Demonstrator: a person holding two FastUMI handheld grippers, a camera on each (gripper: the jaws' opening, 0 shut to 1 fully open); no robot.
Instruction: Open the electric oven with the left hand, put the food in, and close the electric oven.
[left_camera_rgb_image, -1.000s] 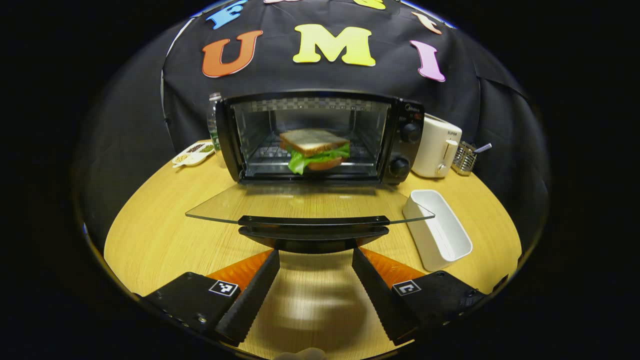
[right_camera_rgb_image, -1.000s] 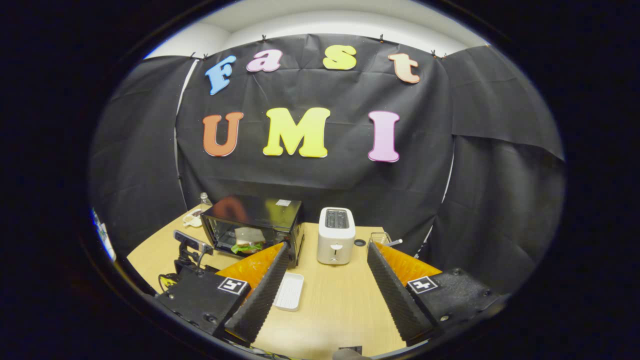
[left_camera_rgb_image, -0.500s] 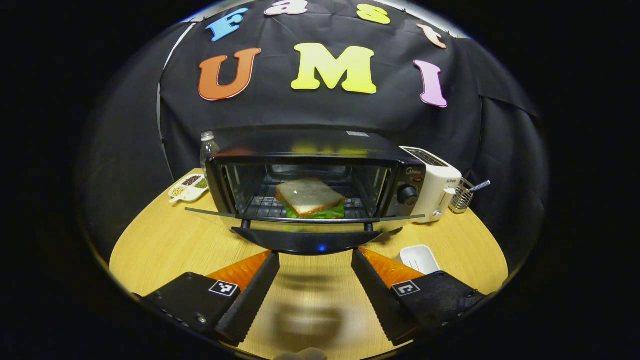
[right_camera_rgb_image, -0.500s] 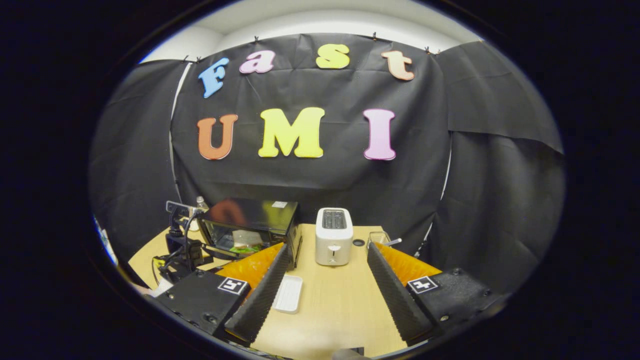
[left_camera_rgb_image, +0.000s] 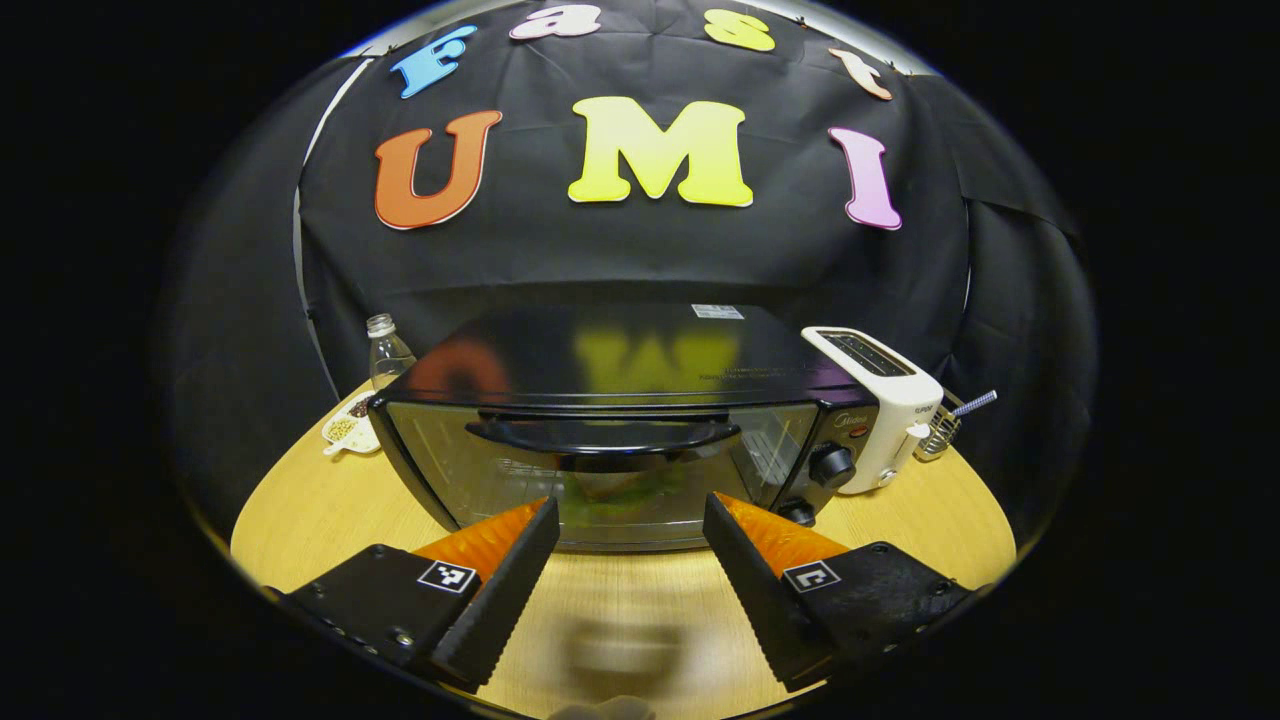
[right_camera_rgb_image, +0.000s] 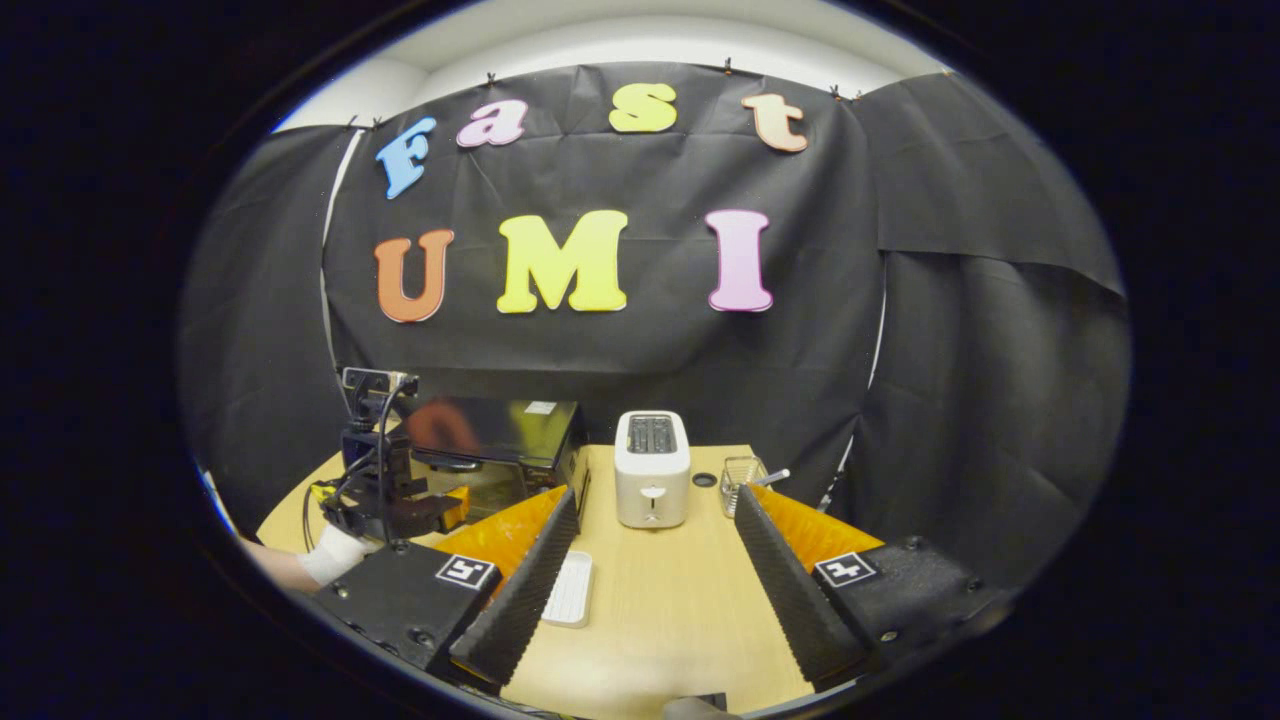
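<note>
Wooden table (left_camera_rgb_image: 300, 500): oven (left_camera_rgb_image: 620, 440) door closed; left gripper (left_camera_rgb_image: 625, 520), right gripper (right_camera_rgb_image: 650, 520) jaws released.

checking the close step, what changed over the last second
The oven door swung up from flat open to shut, with the sandwich now behind the glass. The left gripper rose with it, open. The right gripper, toaster and white tray stayed put.

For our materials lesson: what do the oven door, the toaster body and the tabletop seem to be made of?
Oven door: probably glass, see-through and reflective, with a glossy dark handle.
Toaster: likely smooth cream plastic, matte sheen.
Tabletop: pale wood or wood-look laminate, showing fine grain.
</note>
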